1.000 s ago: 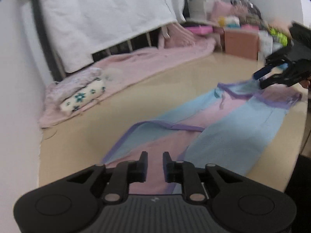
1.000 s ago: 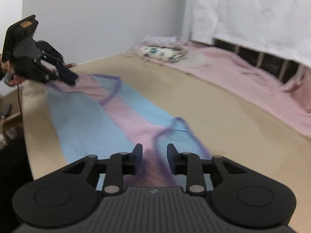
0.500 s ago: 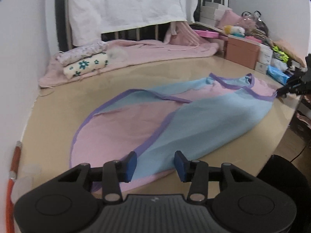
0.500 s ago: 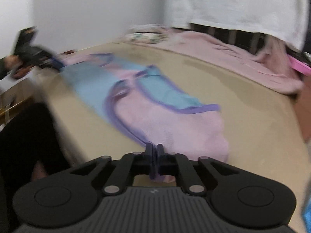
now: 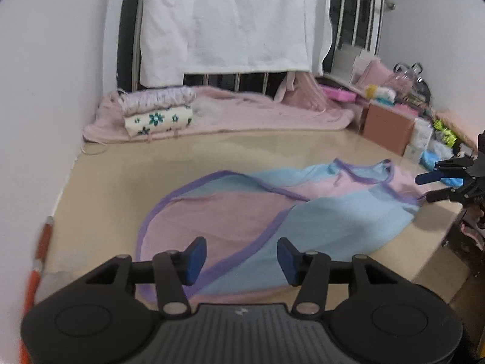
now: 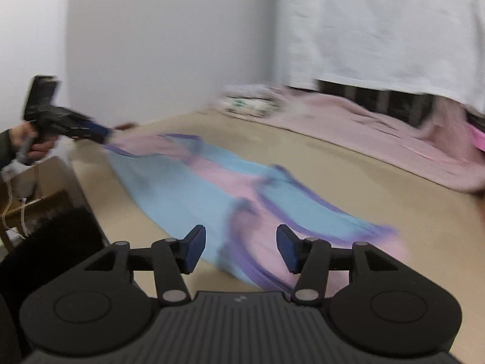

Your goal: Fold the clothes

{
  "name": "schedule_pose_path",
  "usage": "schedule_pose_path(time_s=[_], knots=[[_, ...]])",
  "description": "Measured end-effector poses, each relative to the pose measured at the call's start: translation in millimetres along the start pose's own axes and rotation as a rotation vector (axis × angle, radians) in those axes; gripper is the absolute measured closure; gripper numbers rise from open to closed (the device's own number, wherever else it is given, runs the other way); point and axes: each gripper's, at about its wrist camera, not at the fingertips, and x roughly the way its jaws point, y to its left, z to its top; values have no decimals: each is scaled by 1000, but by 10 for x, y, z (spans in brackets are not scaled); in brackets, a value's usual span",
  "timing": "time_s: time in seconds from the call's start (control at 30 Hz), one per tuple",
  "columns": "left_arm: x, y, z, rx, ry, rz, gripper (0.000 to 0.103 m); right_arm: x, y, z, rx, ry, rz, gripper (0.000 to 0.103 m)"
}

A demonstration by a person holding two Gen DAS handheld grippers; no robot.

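Pink blanket (image 5: 242, 112), brown box (image 5: 386, 126)

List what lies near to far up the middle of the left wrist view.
Left hand-held gripper, jaws opening over the cloth → pink and blue garment → bare tan tabletop → pink blanket → white hanging sheet.

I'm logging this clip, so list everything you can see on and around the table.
garment: one, pink and blue with purple trim, flat mid-table
table: one, beige
blanket: one, pink, far edge
folded clothes: two, floral and lilac, stacked on blanket
sheet: one, white, hanging behind
box: one, brown, among clutter at the far corner
left gripper: black, jaws opening, empty, over the garment's near end
right gripper: black, jaws opening, empty, over the other end
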Motion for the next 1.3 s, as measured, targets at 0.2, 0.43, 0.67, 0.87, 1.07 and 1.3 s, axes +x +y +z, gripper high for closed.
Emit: schedule_pose_path(time_s=[0.2,0.43,0.67,0.87,1.07,1.3], knots=[[144,164,-53,-63,76,49,94,548,130,38,58,33,17,56],[-181,186,-183,-104,12,90,102,592,18,-94,182,18,-50,55],[-99,109,314,-118,-21,188,77,519,-105,213,139,1,-124,49],[1168,-181,1141,102,127,141,25,1192,-717,832,204,110,-197,49],[1836,-56,1242,56,283,113,87,1691,-935,810,253,243,-144,76],[1791,-51,1207,77,259,87,101,1611,-778,658,165,226,-144,99]])
